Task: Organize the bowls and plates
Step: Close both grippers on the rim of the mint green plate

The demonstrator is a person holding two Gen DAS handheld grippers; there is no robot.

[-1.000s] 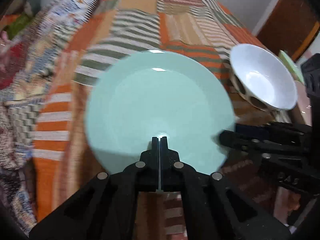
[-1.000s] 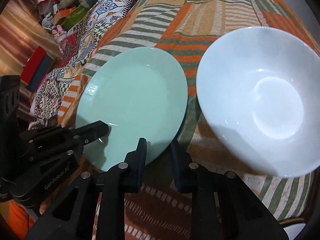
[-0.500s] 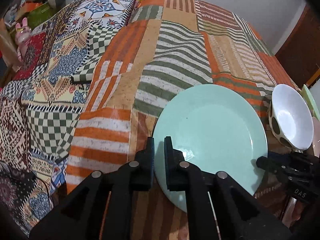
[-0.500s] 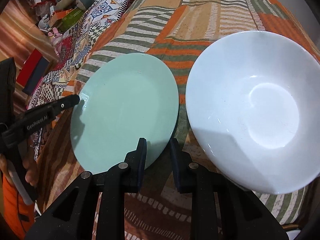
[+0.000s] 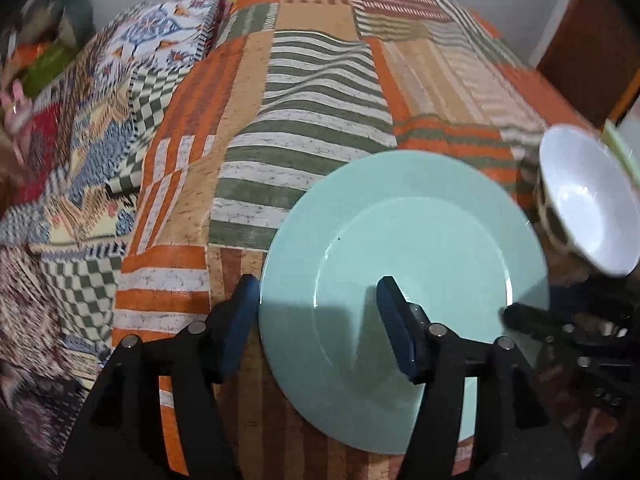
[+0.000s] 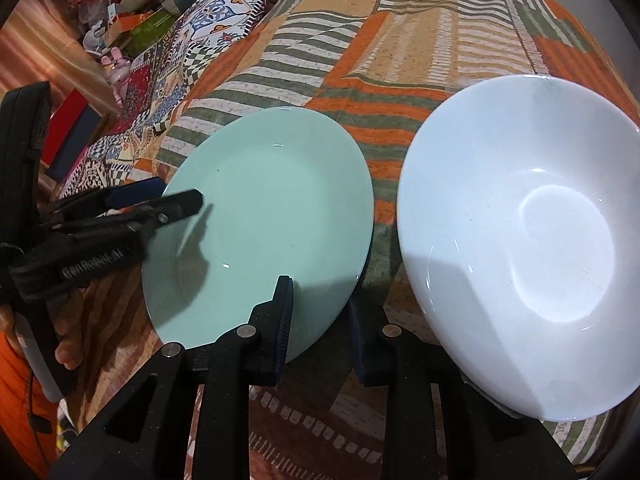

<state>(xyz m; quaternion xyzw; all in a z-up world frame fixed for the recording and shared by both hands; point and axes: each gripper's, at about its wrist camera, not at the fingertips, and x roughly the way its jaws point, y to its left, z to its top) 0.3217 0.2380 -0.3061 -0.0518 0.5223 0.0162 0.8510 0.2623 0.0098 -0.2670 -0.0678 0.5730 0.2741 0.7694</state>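
A mint green plate (image 5: pixel 420 260) (image 6: pixel 264 220) lies flat on the patchwork tablecloth (image 5: pixel 320 80). My left gripper (image 5: pixel 316 312) (image 6: pixel 160 200) straddles its left rim; the jaws are opening, stand wide apart and do not press on the plate. My right gripper (image 6: pixel 322 320) (image 5: pixel 520 316) hovers at the plate's near right rim, which passes under a narrow gap between jaws that are opening slightly and touch nothing. To the right of the plate stands a white bowl (image 6: pixel 520 240) (image 5: pixel 588 200) with a spotted outside.
A second patterned cloth (image 5: pixel 80 160) covers the surface to the left, with toys and boxes (image 6: pixel 120 20) beyond it. Brown wooden furniture (image 5: pixel 580 60) stands at the far right. A person's hand (image 6: pixel 68 344) holds the left gripper.
My left gripper, shut on the plate's rim a second ago, has let go and spread its jaws wide. The plate now rests on the cloth. My right gripper's gap has widened slightly.
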